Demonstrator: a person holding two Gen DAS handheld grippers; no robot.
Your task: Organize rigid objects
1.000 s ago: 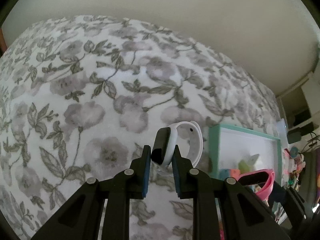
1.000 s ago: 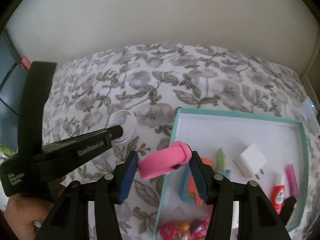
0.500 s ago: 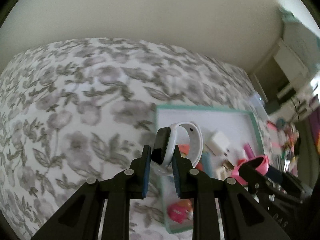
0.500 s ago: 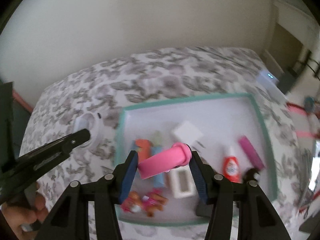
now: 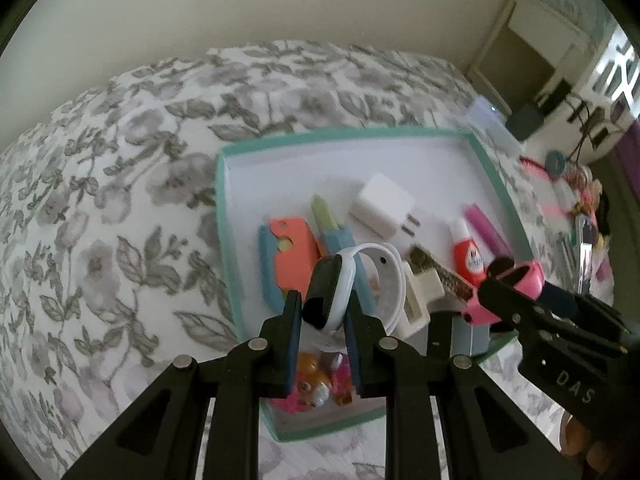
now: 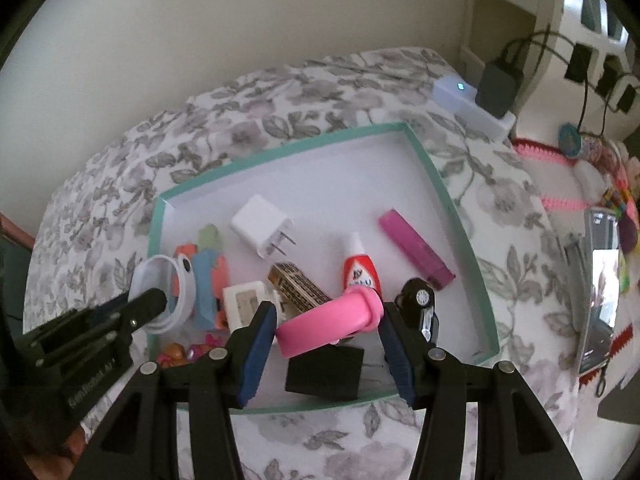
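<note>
My left gripper (image 5: 322, 312) is shut on a white fitness band with a black face (image 5: 336, 294), held above the near left part of the teal-rimmed white tray (image 5: 224, 216). The band also shows in the right wrist view (image 6: 168, 292). My right gripper (image 6: 328, 320) is shut on a pink wristband (image 6: 332, 318), held above the tray's (image 6: 436, 184) near middle. The pink band shows at the right of the left wrist view (image 5: 516, 284).
In the tray lie a white charger (image 6: 262, 230), a glue bottle (image 6: 360, 270), a magenta tube (image 6: 416, 250), a toy car (image 6: 420, 308), a black block (image 6: 326, 372), orange and blue pieces (image 5: 288, 256) and small toys (image 5: 316, 388). Floral cloth (image 5: 120, 200) surrounds it; clutter lies right.
Both grippers have moved right from over the floral cloth to above the tray, each still holding its band. The tray now fills the middle of both views.
</note>
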